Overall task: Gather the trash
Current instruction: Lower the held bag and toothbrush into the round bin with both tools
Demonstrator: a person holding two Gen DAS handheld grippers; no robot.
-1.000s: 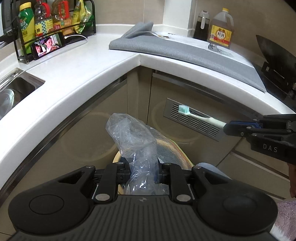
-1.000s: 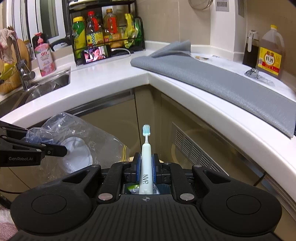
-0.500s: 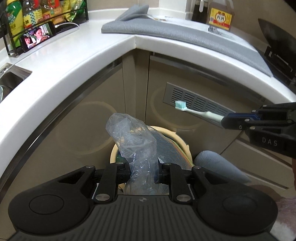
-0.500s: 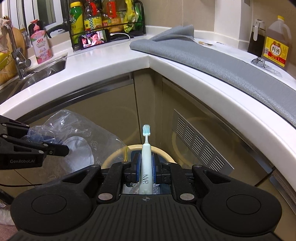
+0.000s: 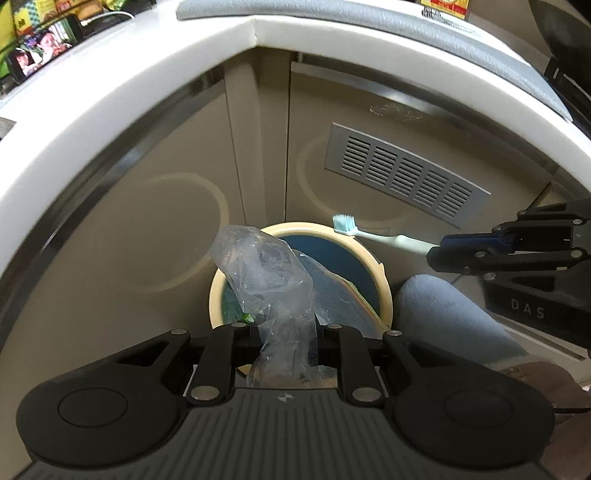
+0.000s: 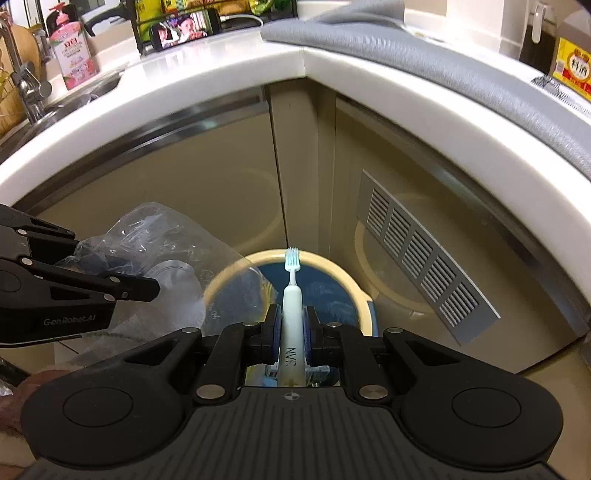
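**Desk:** Where does the trash collection stand?

**Field:** Both pieces are picked up and neither is dropped. The left hand-held gripper is clenched on a crumpled clear plastic bag, which stands up from between its fingers directly over the open mouth of a cream-rimmed bin on the floor. The right hand-held gripper is clamped tight on the handle of a white toothbrush, blue-green bristles pointing forward over the same bin.

**Desk:** And the bin itself?

**Field:** It sits in the corner where two cabinet fronts meet, below the curved white bench, with a vent grille on the cabinet to its right. A dark liner shows inside, with something green and some flat pieces low against its wall; what they are is too hidden to say.

**Desk:** So what is done and what is left?

**Field:** By my reading, the gathering and the carry are done and only the release remains. In the left wrist view the toothbrush head hangs at the bin's far rim while its handle reaches out past the side, so it may need bringing further in. The bag looks light and springy, and may cling to the pads when they part.

**Desk:** Anything more to collect?

**Field:** The visible bench carries a grey mat, bottles and a phone, but no obvious litter.
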